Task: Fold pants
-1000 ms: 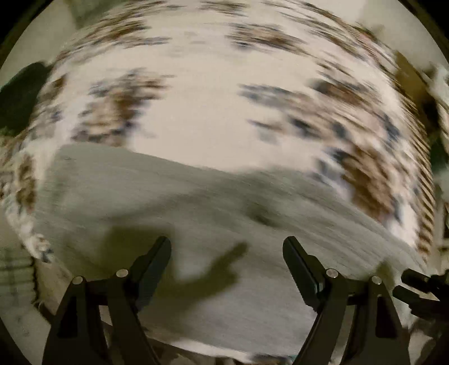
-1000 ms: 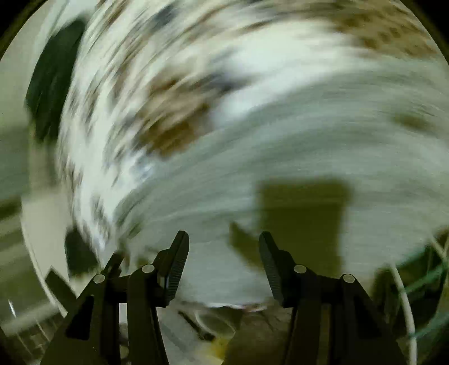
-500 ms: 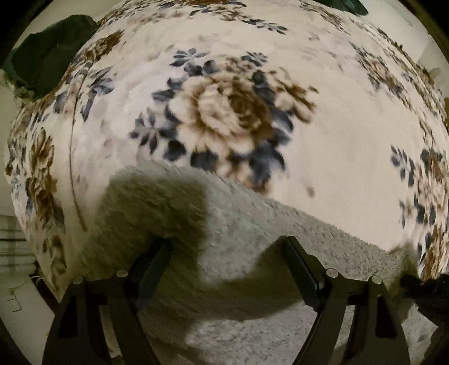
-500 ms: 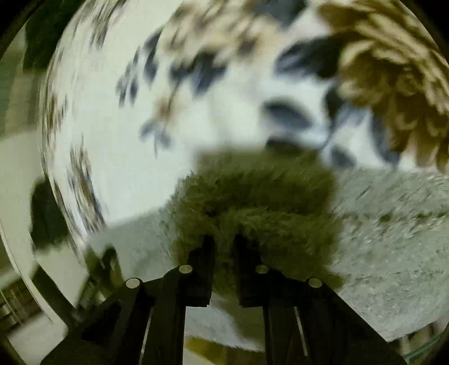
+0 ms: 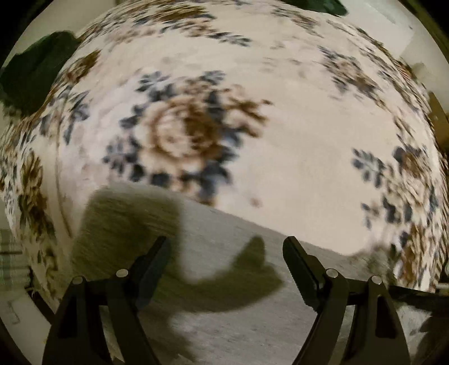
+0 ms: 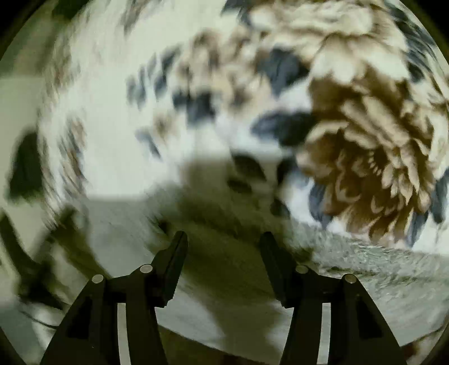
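Observation:
The grey fuzzy pants (image 5: pixel 252 308) lie flat on a floral blanket (image 5: pixel 280 140), with one corner humped up (image 5: pixel 126 219) beside the left finger. My left gripper (image 5: pixel 226 247) points down over the pants' far edge, jaws wide, nothing pinched between them. In the right wrist view the pants (image 6: pixel 378 266) run across the bottom, and a shadowed hump of them (image 6: pixel 221 224) sits just ahead of the fingertips. My right gripper (image 6: pixel 223 238) is opening over that hump; its pads stand apart from the cloth.
The cream blanket with brown and blue flowers (image 6: pixel 364 126) covers the whole surface. A dark green cloth (image 5: pixel 33 75) lies at the blanket's far left edge, another (image 5: pixel 311 5) at the top. The blanket's edge drops off at the left (image 5: pixel 16 252).
The right gripper closed on a tuft of the pants half a second ago and now stands open above it. The left gripper drifted along the pants' edge with its jaws wide throughout.

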